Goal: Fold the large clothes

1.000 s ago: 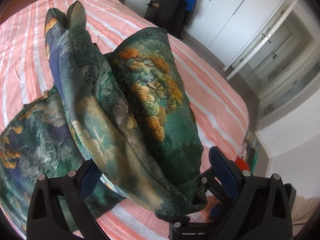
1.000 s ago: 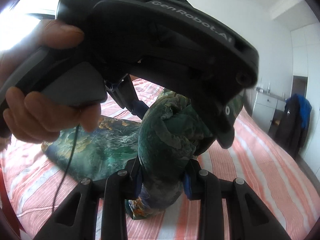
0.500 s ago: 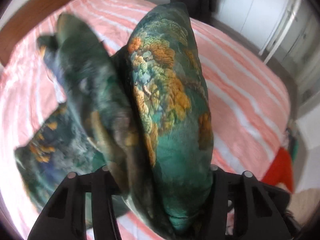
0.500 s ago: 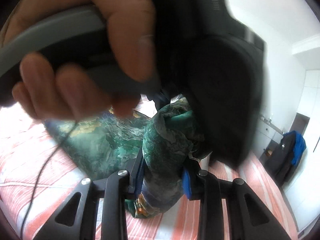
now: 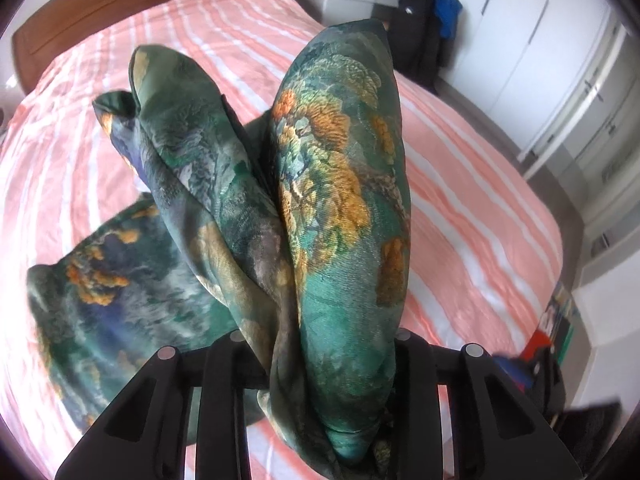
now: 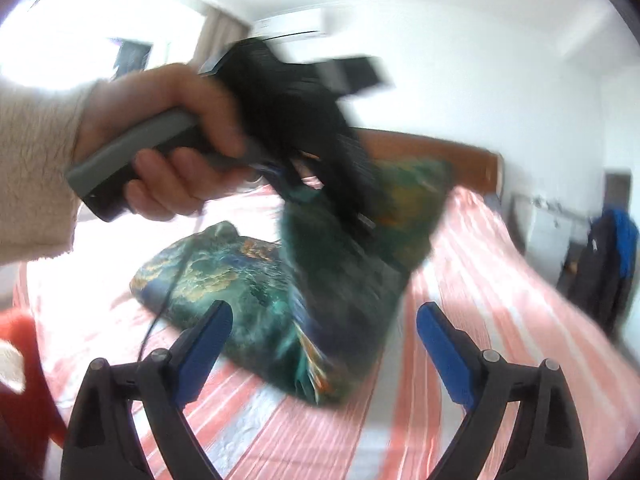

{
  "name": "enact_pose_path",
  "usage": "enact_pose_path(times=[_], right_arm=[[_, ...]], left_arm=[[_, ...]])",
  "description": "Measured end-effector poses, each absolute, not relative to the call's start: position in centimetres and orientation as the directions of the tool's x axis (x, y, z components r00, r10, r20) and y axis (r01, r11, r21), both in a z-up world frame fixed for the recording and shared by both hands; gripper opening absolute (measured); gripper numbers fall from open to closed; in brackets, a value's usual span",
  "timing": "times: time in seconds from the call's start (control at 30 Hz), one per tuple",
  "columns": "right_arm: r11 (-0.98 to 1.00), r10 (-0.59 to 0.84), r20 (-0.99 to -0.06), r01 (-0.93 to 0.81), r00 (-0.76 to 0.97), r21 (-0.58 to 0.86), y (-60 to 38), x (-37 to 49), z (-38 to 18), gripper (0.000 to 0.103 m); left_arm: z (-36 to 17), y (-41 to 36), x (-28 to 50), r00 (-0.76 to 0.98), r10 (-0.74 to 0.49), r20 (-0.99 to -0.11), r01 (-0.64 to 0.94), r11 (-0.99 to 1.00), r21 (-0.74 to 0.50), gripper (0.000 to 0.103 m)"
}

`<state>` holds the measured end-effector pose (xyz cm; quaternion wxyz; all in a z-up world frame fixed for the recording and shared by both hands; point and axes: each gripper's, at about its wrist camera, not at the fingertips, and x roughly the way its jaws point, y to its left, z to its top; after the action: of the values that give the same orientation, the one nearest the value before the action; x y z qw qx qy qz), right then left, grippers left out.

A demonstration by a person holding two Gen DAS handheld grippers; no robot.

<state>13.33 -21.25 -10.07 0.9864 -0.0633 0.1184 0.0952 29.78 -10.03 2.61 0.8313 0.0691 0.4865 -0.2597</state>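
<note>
A bunched fold of the large green satin garment point(image 5: 340, 216), printed with orange and gold foliage, fills the left wrist view, clamped in the left gripper point(image 5: 320, 364), whose jaws are drawn close around the thick wad of cloth. The right gripper point(image 6: 322, 340) stands wide apart, its blue-padded fingers point(image 6: 204, 340) holding nothing, with the fabric hanging just beyond them. In the right wrist view the person's left hand point(image 6: 172, 152), in a cream fleece sleeve point(image 6: 36, 168), lifts the cloth above the bed while the garment's lower part lies spread on the bedspread. Behind it stretches the pink-and-white striped bedspread point(image 5: 460, 152), then the brown wooden headboard point(image 5: 100, 8), and at the far wall a dark jacket with a blue hood point(image 5: 428, 24) draped beside white wardrobes point(image 5: 528, 28).

The risk, judging from the frames, lies in the single hold: the slippery fabric is gathered rather than pinched at a clean edge, so layers could slide out of the left gripper or the fold could drop crooked. The right view is blurred with motion, and a hurried grab by the open gripper could catch only one layer or bunch the cloth further, spoiling the fold line.
</note>
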Motion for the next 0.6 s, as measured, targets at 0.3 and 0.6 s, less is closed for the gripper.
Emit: enact_pose_path(times=[0.3,0.6], right_arm=[[0.998,0.057,-0.314,-0.060,0.948,-0.001,-26.5,13.9,-12.1,0.094],[0.992,0.101,-0.384,-0.123,0.918,-0.033,-24.4,15.3,-13.9,0.094]], left_arm=[[3.1,6.8,29.8,0.483,-0.346,-0.804,0.262,0.934,-0.245,0.030],[-6.7,20.4,30.4,0.444,-0.281,-0.851,-0.047,0.941,-0.336,0.030]])
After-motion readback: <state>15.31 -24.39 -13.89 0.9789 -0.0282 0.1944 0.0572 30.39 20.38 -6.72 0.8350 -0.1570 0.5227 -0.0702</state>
